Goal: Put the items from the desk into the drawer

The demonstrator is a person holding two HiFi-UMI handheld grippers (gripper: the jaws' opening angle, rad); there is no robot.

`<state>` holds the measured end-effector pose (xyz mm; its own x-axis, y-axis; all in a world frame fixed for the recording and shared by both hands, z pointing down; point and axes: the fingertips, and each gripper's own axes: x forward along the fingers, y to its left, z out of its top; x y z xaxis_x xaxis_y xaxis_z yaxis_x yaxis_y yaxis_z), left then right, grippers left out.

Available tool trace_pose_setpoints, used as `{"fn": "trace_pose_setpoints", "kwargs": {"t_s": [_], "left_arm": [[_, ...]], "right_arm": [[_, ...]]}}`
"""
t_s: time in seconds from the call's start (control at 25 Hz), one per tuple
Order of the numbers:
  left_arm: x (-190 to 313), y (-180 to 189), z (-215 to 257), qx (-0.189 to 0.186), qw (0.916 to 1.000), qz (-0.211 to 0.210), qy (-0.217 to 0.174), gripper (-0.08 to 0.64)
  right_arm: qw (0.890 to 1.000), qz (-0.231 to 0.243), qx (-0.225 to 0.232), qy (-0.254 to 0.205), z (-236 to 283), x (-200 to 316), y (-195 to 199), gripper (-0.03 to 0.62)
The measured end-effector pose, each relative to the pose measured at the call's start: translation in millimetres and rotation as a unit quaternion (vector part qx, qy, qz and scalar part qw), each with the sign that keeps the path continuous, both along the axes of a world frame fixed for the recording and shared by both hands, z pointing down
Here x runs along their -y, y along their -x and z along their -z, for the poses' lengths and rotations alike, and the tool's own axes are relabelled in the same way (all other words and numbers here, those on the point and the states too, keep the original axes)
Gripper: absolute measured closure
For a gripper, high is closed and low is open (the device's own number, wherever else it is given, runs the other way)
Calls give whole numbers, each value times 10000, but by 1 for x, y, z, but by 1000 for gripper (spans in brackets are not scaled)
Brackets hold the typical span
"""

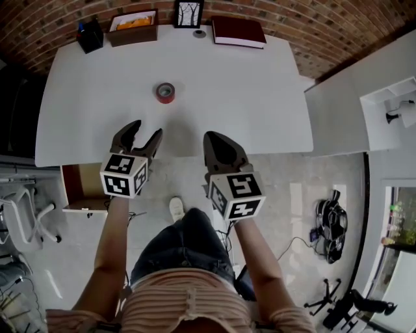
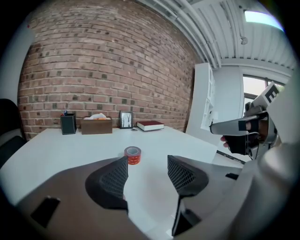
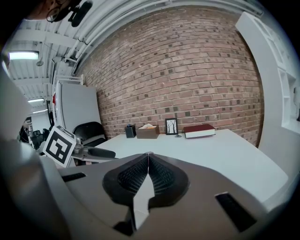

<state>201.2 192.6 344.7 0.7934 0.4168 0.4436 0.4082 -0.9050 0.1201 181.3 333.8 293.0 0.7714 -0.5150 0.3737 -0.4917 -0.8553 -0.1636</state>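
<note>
A red tape roll point(image 1: 165, 92) lies alone on the middle of the white desk point(image 1: 260, 97). My left gripper point(image 1: 146, 129) hovers over the desk's near edge, open and empty, and the tape roll point(image 2: 132, 155) shows just beyond its left jaw in the left gripper view. My right gripper point(image 1: 212, 137) is beside it at the same edge, shut on nothing. Along the desk's back edge stand a dark red book point(image 1: 238, 31), a picture frame point(image 1: 188, 13), a brown box point(image 1: 133, 27) and a black pen holder point(image 1: 90, 35). An open drawer point(image 1: 81, 188) juts out under the desk's left end.
A white cabinet point(image 1: 351, 104) adjoins the desk on the right. An office chair point(image 1: 19, 214) stands on the floor at left. Cables and a tripod lie on the floor at right. A brick wall runs behind the desk.
</note>
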Motion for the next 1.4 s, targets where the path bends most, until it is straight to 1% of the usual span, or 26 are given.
{"fn": "trace_pose_setpoints", "kwargs": {"t_s": [0.12,0.28,0.48,0.6,0.76,0.88,1.04,1.4], "left_arm": [[1,-14,-9,92,9999,-38,-86,297],[0,-33,-26,241,9992,-95,-321,281],[-2,-60,-46,431,9983,10,-390,251],[-4,-75,-58,536,9973,65,-491,247],[-5,-94,-73,626,9950,100,-771,246],[-8,-109,-82,704,9934,111,-901,246],[-8,-123,-92,806,9915,152,-1012,246],[-15,-155,-108,931,9899,160,-1062,246]], "right_arm": [[10000,-36,3,19,0,3,-10,575],[10000,8,21,15,0,8,-21,575],[9999,37,68,73,-7,9,-41,574],[9998,58,152,104,-15,9,-54,575],[9995,44,264,141,-25,6,-74,574],[9992,60,382,117,-34,4,-90,574],[9987,170,484,81,-39,7,-109,574],[9977,237,628,31,-51,4,-150,574]]}}
